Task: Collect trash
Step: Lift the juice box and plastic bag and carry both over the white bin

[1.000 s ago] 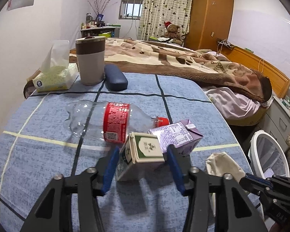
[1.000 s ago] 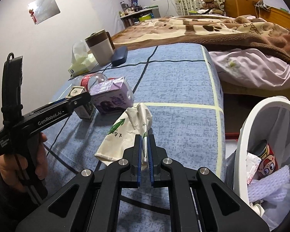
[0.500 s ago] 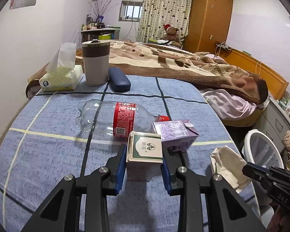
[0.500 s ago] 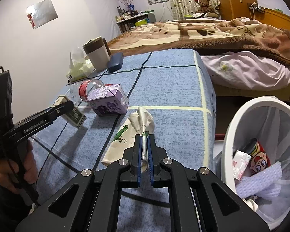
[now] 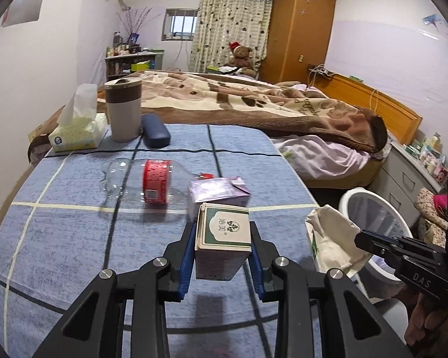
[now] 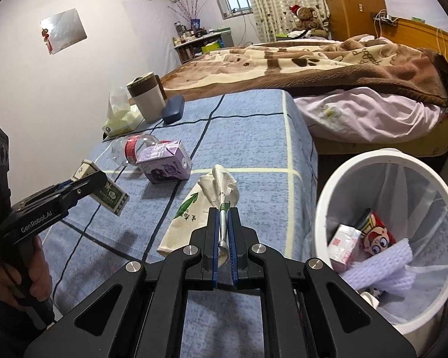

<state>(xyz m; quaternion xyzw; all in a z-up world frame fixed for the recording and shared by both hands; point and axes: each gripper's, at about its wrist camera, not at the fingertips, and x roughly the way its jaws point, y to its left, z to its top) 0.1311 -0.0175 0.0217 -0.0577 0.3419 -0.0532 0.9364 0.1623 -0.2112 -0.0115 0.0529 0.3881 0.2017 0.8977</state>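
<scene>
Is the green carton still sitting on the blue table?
Apart. The right wrist view shows the green carton held by the left gripper above the table, its shadow below.

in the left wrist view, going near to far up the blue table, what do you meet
green-and-white carton in the left gripper → purple carton → plastic bottle → blue case → brown-banded cup

Two cartons (image 5: 223, 232) (image 5: 218, 189), one bottle (image 5: 143, 183), one wrapper (image 6: 206, 205), one bin (image 6: 388, 161).
</scene>
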